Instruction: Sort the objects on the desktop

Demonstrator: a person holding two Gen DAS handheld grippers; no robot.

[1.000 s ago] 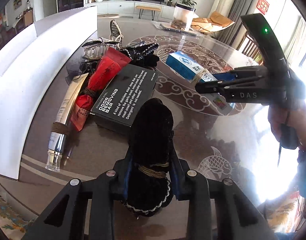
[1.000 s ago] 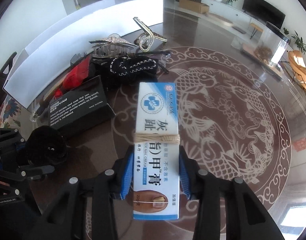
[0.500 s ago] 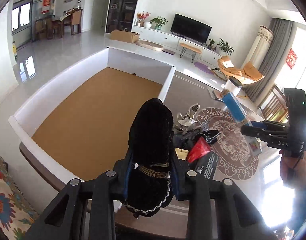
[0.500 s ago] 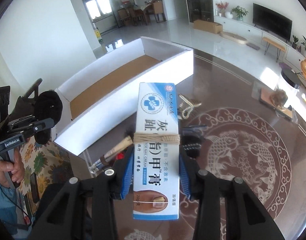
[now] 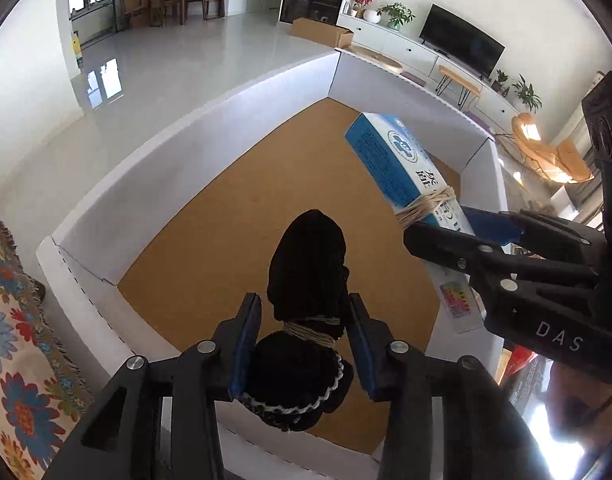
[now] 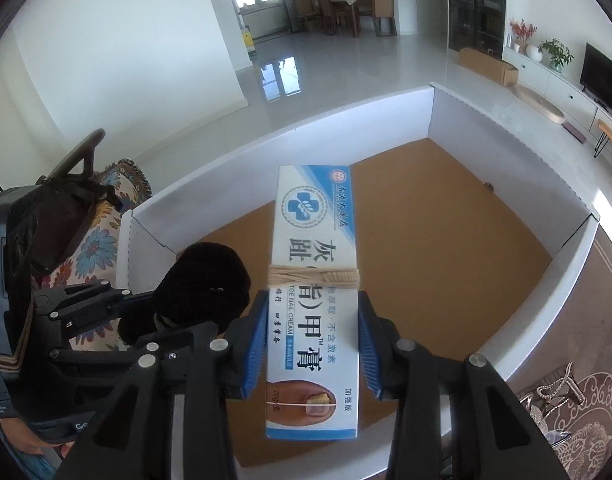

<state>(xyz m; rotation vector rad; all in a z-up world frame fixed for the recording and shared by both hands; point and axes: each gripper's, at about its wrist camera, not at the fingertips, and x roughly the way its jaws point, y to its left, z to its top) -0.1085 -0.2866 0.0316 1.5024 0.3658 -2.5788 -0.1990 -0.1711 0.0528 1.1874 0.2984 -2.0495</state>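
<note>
In the left wrist view, the black velvet bundle [image 5: 306, 304], soft, light and tied at its waist with twine, is being released over the cardboard tray [image 5: 210, 120]: the left gripper [image 5: 304, 344] has just been opening, its fingers [image 5: 246, 344] now standing clear of the cloth, which looks ready to drop limply onto the cork floor. In the right wrist view, the nail cream box [image 6: 314, 300], stiff, light and probably easily crushed, is being clenched across its narrow sides just below the twine band by the right gripper [image 6: 311, 344], above the same tray.
</note>
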